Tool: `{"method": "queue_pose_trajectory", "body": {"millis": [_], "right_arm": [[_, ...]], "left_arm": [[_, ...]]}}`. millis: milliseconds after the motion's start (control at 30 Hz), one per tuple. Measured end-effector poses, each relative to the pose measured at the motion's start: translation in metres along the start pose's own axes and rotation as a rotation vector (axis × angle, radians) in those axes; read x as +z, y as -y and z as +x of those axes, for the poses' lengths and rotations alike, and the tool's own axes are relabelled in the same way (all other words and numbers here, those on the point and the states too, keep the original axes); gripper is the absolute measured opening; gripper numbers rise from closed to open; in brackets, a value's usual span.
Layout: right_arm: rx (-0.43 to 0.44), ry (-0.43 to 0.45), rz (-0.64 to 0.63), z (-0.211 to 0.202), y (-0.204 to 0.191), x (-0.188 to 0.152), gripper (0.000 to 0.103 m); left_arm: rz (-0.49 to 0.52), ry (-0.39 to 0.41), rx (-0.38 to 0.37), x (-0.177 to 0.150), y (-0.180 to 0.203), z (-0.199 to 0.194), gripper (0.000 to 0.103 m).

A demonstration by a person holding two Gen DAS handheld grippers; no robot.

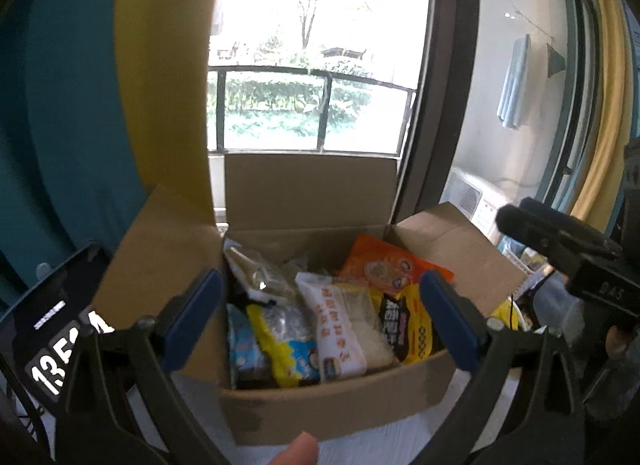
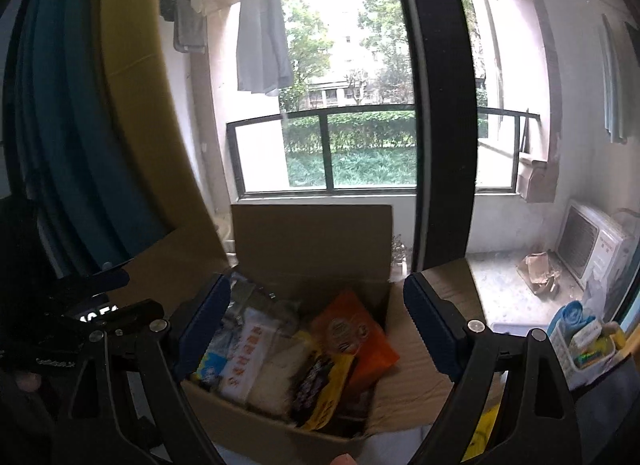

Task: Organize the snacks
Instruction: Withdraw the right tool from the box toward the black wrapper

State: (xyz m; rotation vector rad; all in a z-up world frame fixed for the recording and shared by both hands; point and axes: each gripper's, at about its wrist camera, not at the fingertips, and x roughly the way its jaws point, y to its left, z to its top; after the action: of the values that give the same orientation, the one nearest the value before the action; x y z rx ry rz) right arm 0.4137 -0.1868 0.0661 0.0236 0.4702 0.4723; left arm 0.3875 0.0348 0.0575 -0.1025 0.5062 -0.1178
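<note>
Cardboard box (image 1: 336,409) flaps open, snack packets (image 1: 340,329) jumbled, perhaps overlapping

Brown cardboard box (image 1: 328,409) open on top, access from above. Upright rear flap (image 1: 308,189) and splayed side flaps (image 1: 460,249) block sideways entry. Snack packets (image 1: 340,325) crowd the interior.

Left claw (image 1: 320,317) agape, empty; right claw (image 2: 316,325) likewise

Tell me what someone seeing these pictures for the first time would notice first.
An open cardboard box sits front and centre, stuffed with snack packets, with an orange packet leaning at its back right. Both the left gripper and right gripper hang open before it, empty. Behind is a bright window onto greenery.
</note>
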Motion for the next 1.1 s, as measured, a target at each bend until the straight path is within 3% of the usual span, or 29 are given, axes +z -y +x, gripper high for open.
{"method": "queue_pose_trajectory", "body": {"millis": [367, 667, 933, 1033, 1100], "right_arm": [[0.019, -0.018, 0.008, -0.027, -0.036, -0.011, 0.09], [0.093, -0.101, -0.002, -0.022, -0.081, -0.053, 0.09], [0.165, -0.227, -0.004, 0.002, -0.118, -0.096, 0.077], [0.184, -0.276, -0.013, 0.012, -0.133, -0.111, 0.068], [0.195, -0.306, -0.012, 0.018, -0.141, -0.122, 0.056]], "left_arm": [[0.019, 0.118, 0.022, -0.022, -0.02, -0.075, 0.1], [0.021, 0.102, 0.059, -0.055, -0.048, -0.104, 0.1], [-0.001, 0.087, 0.116, -0.092, -0.074, -0.127, 0.1], [-0.014, 0.068, 0.14, -0.109, -0.086, -0.132, 0.1], [-0.023, 0.053, 0.149, -0.121, -0.094, -0.137, 0.1]]}}
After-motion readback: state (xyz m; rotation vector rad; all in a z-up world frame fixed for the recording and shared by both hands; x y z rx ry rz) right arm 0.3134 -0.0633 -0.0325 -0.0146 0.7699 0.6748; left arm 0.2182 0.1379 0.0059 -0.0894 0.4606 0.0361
